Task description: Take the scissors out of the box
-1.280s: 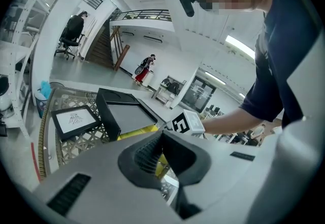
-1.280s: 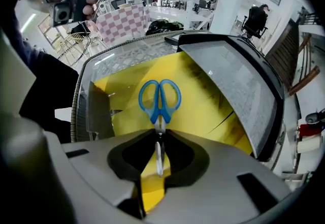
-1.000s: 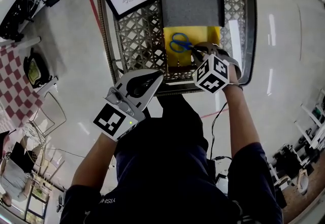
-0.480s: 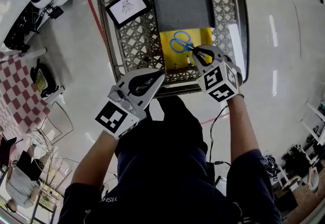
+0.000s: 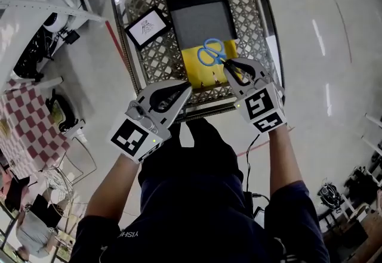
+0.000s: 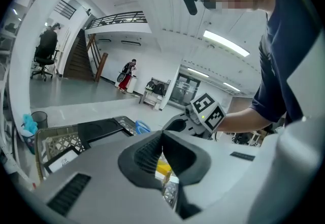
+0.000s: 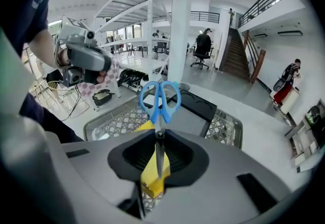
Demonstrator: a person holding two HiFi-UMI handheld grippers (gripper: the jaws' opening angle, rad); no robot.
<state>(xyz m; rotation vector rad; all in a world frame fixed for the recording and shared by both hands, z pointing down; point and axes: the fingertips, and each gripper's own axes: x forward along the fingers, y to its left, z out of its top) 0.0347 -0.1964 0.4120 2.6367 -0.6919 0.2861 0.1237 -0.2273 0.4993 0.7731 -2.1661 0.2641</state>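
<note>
I see a lattice-topped metal table; on it sit a yellow box, a framed card, and perhaps a grey foam pad.

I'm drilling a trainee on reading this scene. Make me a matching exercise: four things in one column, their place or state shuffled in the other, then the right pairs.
Things
1. scissors
2. box
3. left tongs
4. framed card

Place or state
A. shut on nothing
B. gripped by the blades in the right tongs
C. yellow, in the wire basket
D. black-rimmed, in the basket's left part

Pairs: 1-B, 2-C, 3-A, 4-D
</note>
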